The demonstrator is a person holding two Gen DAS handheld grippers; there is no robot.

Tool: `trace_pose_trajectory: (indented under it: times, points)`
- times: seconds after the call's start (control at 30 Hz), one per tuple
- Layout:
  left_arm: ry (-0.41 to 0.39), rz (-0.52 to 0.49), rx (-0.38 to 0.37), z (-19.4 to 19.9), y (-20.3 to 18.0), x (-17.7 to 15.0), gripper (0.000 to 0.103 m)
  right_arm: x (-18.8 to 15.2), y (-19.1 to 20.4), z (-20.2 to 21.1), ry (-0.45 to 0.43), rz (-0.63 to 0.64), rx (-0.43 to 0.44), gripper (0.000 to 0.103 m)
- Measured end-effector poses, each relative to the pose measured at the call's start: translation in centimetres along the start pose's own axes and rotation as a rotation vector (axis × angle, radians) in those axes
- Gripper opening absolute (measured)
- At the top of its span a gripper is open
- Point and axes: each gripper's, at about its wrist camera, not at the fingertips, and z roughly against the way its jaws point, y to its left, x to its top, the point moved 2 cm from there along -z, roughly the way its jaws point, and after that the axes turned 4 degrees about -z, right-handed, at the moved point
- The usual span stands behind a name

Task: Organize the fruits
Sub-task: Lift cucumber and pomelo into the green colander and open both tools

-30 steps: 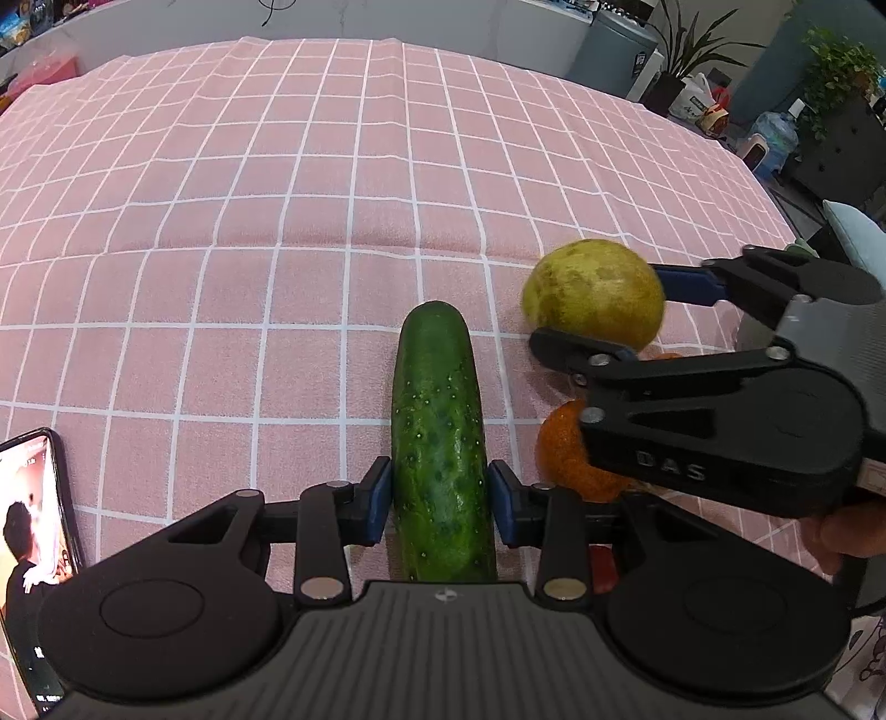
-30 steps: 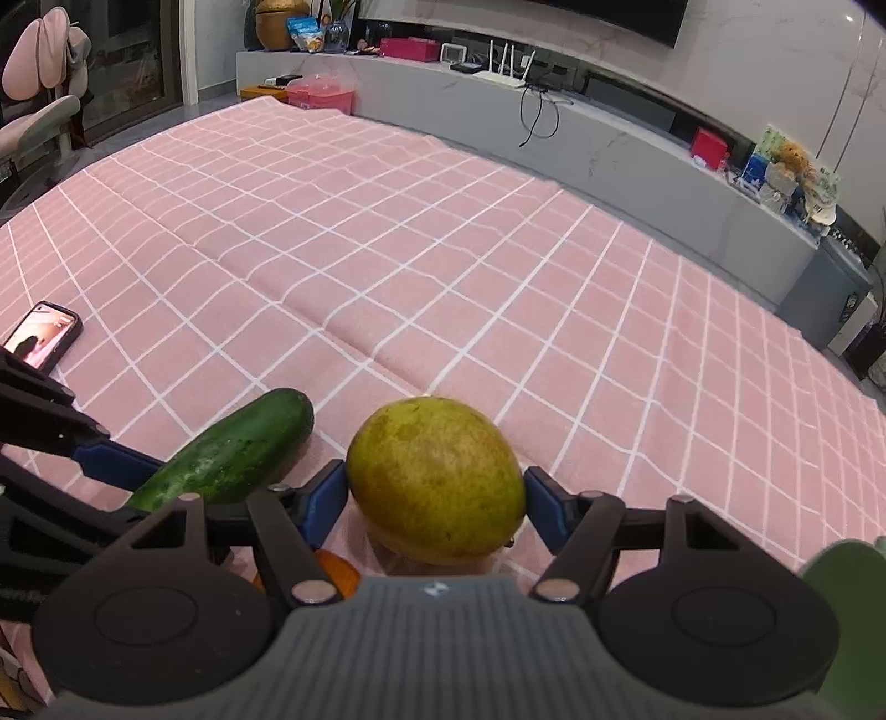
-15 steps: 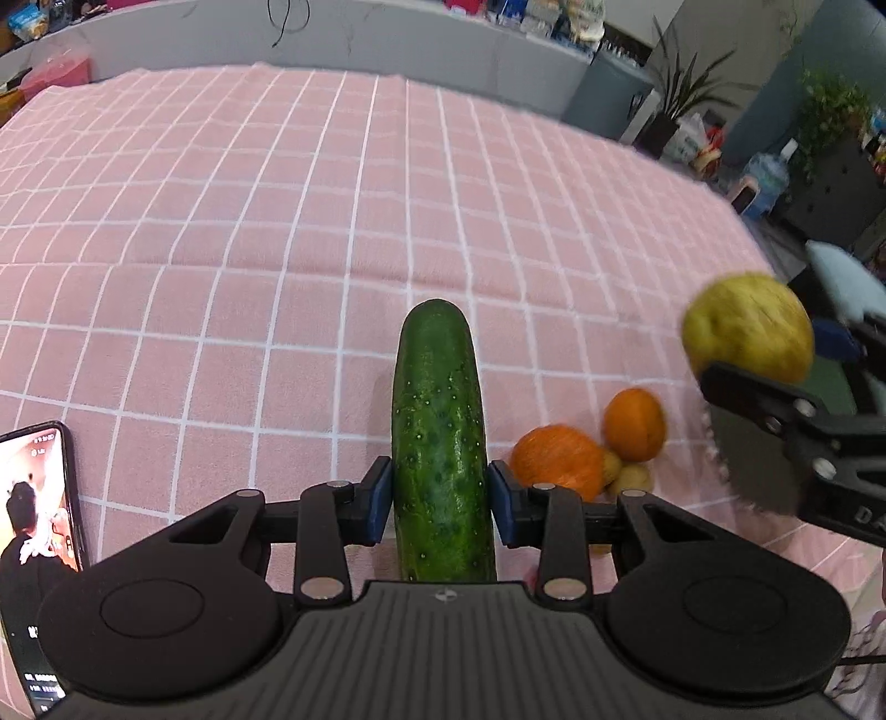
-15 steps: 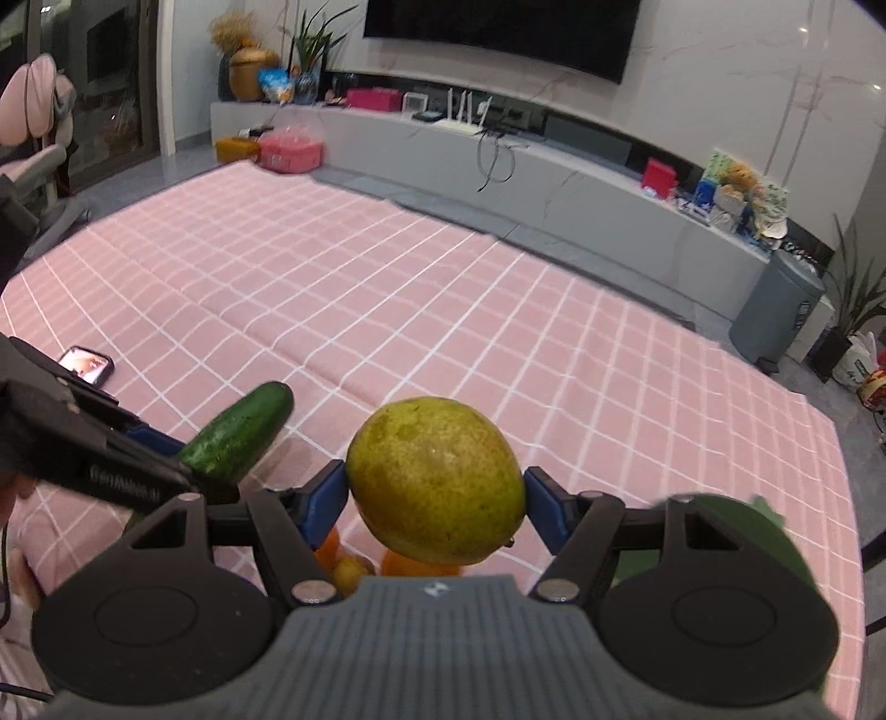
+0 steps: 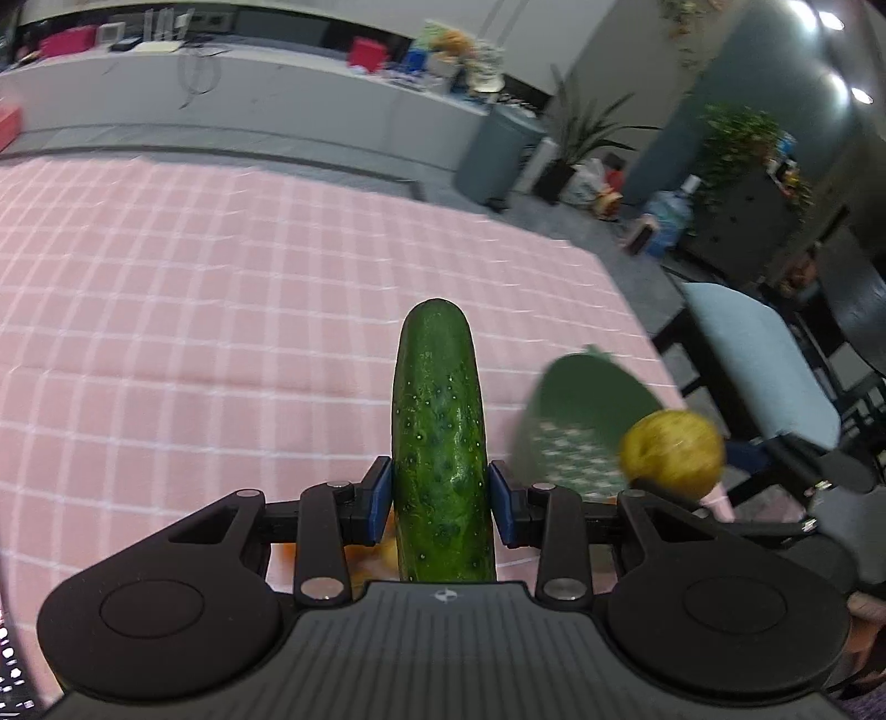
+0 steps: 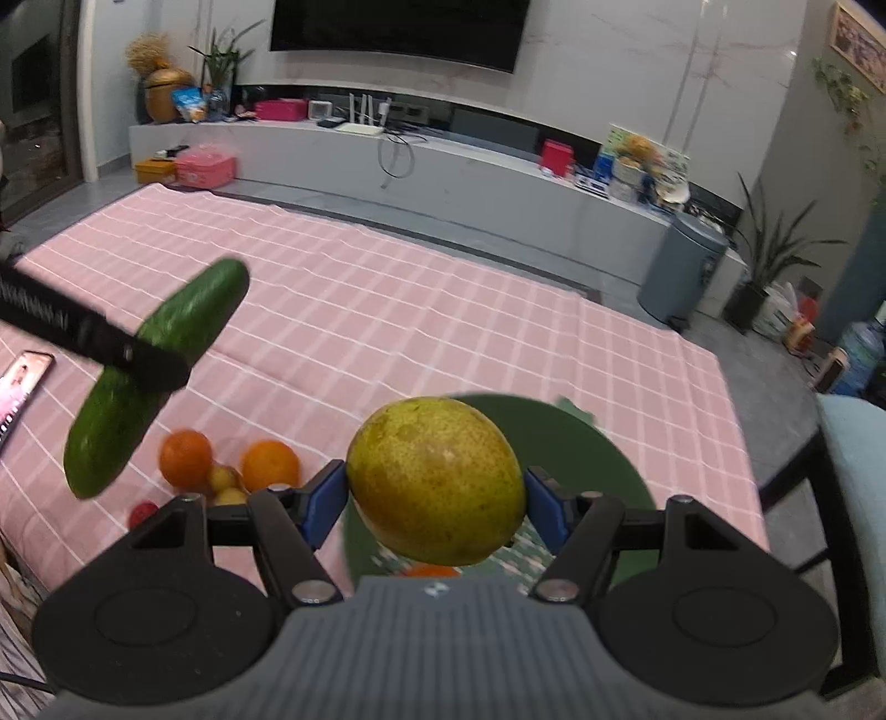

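Left wrist view: left tongs (image 5: 441,501) clenched on a cucumber (image 5: 440,443), blue pads pressed to both its sides, lifted above the bench (image 5: 194,332). Pink cloth with a white grid over the bench, blurred by motion. Green basket (image 5: 587,404) near the right edge of the bench, just right of the cucumber. Yellow-green fruit (image 5: 671,446) beyond the basket, held in the right tongs, partly blurred. Orange pieces of fruit just visible under the tongs. Past the far edge: a long grey counter (image 5: 249,116) with small boxes and cables, a grey bin (image 5: 498,155), potted plants, a water jug, a pale blue chair (image 5: 758,360) off the right edge. No writing legible here.

Right wrist view: right tongs (image 6: 436,507) clenched on the yellow-green fruit (image 6: 437,479), raised above the green basket (image 6: 581,437) by the right edge of the bench (image 6: 415,310). Cucumber (image 6: 160,371) in the air to the left, crossed by a black finger of the left tongs; lettering on that finger too blurred to read. Two oranges (image 6: 227,459) with smaller yellow fruits and one red one on the cloth near the front edge. Phone (image 6: 22,382) with lit screen at the left edge. Dark television (image 6: 398,27) on the wall over the counter; pink box (image 6: 205,169) on the floor.
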Motion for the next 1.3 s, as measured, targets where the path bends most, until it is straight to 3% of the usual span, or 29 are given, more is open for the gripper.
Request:
trace_pose_trajectory:
  times: [0.27,0.6,0.73,0.87,1.3]
  points:
    - [0.059,-0.072,-0.081,-4.5,-5.1,1.6,0.041,-1.7,-2.9,0.2,0.05,-0.012,-0.02,0.065]
    - [0.141,-0.139,-0.109,-10.0,-8.9,2.2,0.041,-2.3,-5.2,-2.0,0.113,-0.023,-0.026,0.065]
    - [0.207,-0.184,-0.106,-11.6,-10.4,2.5,0.041,-2.2,-5.8,-3.0,0.132,-0.031,-0.016,0.065]
    - [0.265,-0.222,-0.068,-13.2,-10.8,2.1,0.041,-2.5,-6.1,-3.9,0.152,-0.02,-0.006,0.065]
    - [0.385,-0.224,-0.072,-15.9,-10.2,0.9,0.041,-2.6,-5.9,-7.2,0.179,0.039,-0.021,0.065]
